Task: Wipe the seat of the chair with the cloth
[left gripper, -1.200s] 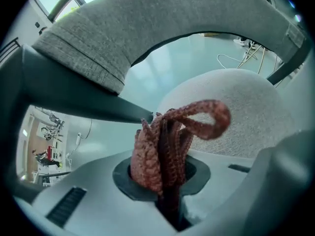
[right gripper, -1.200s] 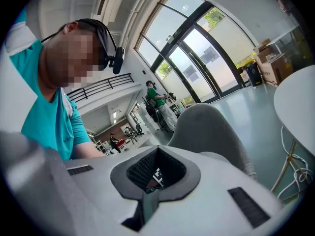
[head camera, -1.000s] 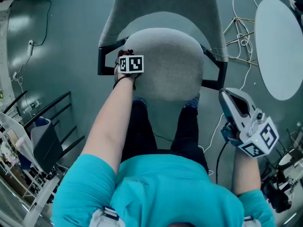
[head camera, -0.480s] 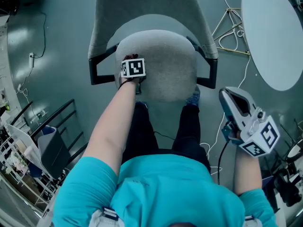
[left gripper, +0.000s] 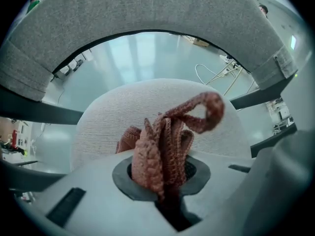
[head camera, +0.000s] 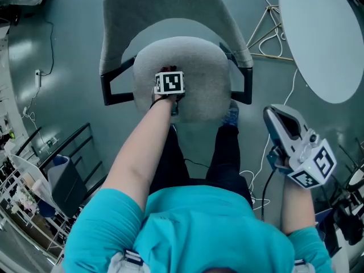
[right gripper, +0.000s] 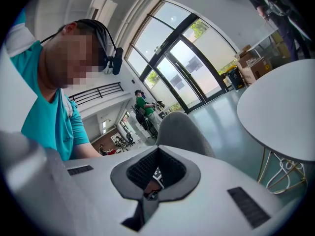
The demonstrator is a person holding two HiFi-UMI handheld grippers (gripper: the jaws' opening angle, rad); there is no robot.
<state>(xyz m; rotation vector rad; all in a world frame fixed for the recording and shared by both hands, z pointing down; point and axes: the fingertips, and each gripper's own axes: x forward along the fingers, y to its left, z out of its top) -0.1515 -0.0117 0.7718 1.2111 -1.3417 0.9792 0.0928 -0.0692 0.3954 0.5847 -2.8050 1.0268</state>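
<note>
The grey chair seat [head camera: 199, 90] lies under me in the head view, with its curved backrest [head camera: 165, 10] beyond and black armrests [head camera: 108, 90] on both sides. My left gripper [head camera: 170, 84] rests on the seat's middle, a little left of centre. In the left gripper view this gripper [left gripper: 165, 178] is shut on a reddish-brown knitted cloth [left gripper: 162, 141], which bunches up against the seat [left gripper: 108, 117]. My right gripper [head camera: 283, 124] hangs off to the right of the chair, away from it. It is shut with nothing held [right gripper: 150, 183].
A white round table [head camera: 324, 38] stands at the right on thin legs, with loose cables [head camera: 267, 21] on the floor beside it. A wire rack [head camera: 34, 192] and black rails [head camera: 68, 135] are at the left. My legs and shoes [head camera: 230, 118] meet the seat's front edge.
My left gripper has slid the cloth from the seat's left edge rightward toward its middle. The right gripper has stayed where it was.
</note>
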